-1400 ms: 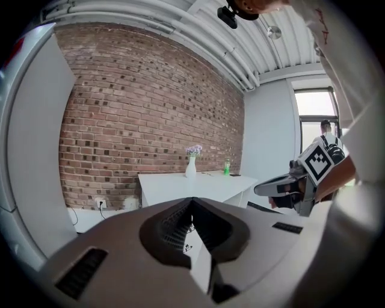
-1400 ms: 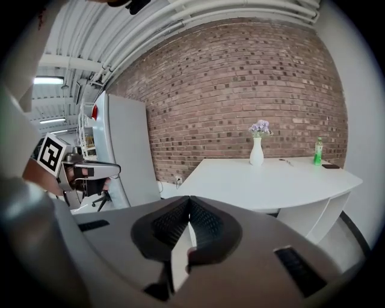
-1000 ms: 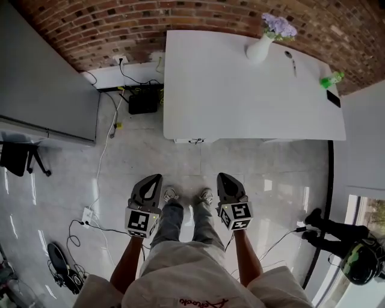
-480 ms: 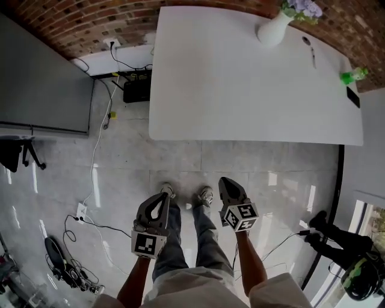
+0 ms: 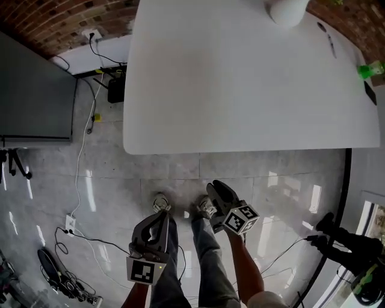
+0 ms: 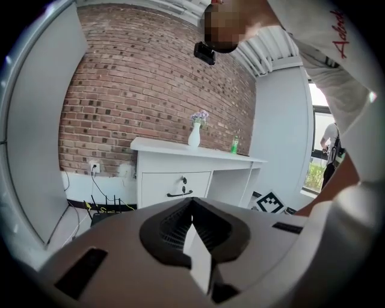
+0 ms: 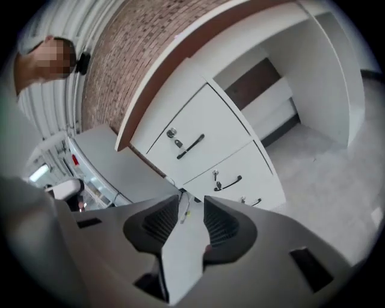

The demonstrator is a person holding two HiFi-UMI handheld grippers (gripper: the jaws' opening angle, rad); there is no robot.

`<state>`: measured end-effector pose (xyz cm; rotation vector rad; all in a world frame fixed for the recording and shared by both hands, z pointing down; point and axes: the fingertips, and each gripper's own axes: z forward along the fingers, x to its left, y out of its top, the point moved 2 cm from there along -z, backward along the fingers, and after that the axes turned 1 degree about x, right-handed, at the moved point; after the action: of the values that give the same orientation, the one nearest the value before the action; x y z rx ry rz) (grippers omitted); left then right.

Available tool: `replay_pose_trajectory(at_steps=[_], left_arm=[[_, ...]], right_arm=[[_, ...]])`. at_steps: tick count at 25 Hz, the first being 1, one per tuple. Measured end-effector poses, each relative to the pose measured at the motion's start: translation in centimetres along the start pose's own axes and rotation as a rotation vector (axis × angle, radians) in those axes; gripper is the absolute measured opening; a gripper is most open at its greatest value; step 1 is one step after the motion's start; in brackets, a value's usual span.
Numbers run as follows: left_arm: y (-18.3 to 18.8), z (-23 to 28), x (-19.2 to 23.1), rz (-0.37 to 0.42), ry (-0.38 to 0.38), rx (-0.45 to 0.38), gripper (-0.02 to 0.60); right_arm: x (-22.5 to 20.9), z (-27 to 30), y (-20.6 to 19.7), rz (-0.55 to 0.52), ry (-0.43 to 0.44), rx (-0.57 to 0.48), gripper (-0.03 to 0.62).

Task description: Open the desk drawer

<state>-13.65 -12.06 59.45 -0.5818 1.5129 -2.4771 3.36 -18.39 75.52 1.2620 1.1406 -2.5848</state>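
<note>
The white desk (image 5: 240,84) fills the top of the head view, and its drawers are hidden under the top there. In the left gripper view the desk (image 6: 157,146) stands ahead with a closed drawer (image 6: 153,182) that has a dark handle (image 6: 179,194) and a key. My left gripper (image 6: 192,202) is shut and empty, well short of the desk. The right gripper view is rolled and shows a stack of closed drawers, with the top handle (image 7: 190,146) above a lower handle (image 7: 228,182). My right gripper (image 7: 192,204) is opening with nothing between its jaws. Both the left gripper (image 5: 161,216) and the right gripper (image 5: 215,186) hang low over the floor.
A white vase (image 5: 287,11), a pen (image 5: 328,33), a green bottle (image 5: 368,70) and a dark phone (image 5: 370,93) sit on the desk. Cables and a black box (image 5: 115,90) lie left of it by the brick wall. A grey panel (image 5: 30,102) stands at the left. My shoes (image 5: 161,203) are below the desk's front edge.
Both grippers have sunk toward the floor, and the desk has grown larger in the head view. The right gripper has rolled to a slant.
</note>
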Motion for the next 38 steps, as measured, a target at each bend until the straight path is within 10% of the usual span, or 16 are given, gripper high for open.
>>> replay_pose_trajectory(at_steps=[14, 38], left_arm=[[-5.9, 1.4, -1.0, 0.101, -0.049, -0.02, 0.012], [-9.1, 5.7, 4.2, 0.163, -0.04, -0.092, 0.012]], right_arm=[[-8.7, 6.5, -1.8, 0.563, 0.173, -0.315, 0.173], [-15.3, 18.5, 0.3, 0.76, 0.226, -0.501, 0.143]])
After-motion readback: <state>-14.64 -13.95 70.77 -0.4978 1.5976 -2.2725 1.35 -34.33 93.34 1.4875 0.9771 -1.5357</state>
